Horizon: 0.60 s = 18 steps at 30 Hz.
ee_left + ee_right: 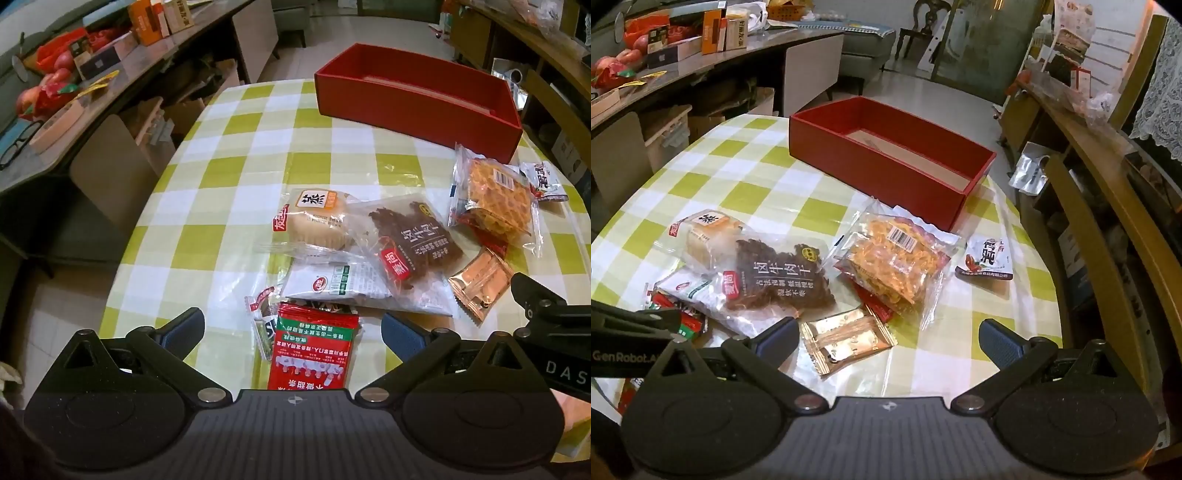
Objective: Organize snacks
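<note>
Left gripper (293,326): your fingers stood wide apart, empty, over the red packet (314,347).
Right gripper (889,338): fingers spread, holding nothing, the copper packet (847,339) between them.
Snacks: heaped near your table edge (122,280).
Red box (886,162): far side, empty.
Open room: bare checked cloth (236,147) left of the box.

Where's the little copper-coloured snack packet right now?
The copper packet lies flat on the checked tablecloth, low in the right wrist view just ahead of the open right gripper, beside the dried-beef bag and below the waffle bag.
</note>
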Each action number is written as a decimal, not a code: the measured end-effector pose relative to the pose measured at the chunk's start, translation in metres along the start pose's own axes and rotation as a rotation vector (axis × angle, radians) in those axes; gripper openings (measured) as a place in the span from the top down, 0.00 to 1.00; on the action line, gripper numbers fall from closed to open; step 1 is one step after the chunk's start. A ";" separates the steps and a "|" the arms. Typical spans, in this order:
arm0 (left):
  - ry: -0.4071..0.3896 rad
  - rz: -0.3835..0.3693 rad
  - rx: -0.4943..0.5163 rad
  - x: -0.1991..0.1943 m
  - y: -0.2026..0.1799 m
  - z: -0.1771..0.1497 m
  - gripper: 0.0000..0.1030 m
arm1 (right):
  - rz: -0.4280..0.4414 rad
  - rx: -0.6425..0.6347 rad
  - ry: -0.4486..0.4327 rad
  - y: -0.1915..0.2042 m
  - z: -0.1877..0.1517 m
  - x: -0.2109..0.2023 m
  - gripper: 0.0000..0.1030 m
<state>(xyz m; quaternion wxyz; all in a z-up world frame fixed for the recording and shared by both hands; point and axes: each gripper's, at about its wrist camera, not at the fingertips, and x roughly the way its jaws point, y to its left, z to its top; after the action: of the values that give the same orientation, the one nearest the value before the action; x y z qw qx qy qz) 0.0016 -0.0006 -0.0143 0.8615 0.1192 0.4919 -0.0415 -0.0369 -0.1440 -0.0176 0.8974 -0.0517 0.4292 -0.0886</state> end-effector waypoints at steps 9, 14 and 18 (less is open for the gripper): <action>0.004 0.003 0.004 0.000 0.000 -0.001 0.00 | 0.006 0.000 0.006 0.000 0.002 0.004 0.00; 0.005 0.006 0.007 0.001 -0.001 -0.002 0.01 | 0.008 0.000 0.015 0.000 -0.001 0.003 0.00; 0.009 0.007 0.012 0.001 -0.001 -0.002 0.01 | 0.009 -0.001 0.022 0.001 -0.001 0.004 0.00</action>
<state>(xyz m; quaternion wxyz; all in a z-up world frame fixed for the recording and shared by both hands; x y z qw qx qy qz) 0.0009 -0.0012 -0.0165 0.8586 0.1261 0.4953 -0.0407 -0.0351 -0.1442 -0.0219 0.8931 -0.0493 0.4391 -0.0847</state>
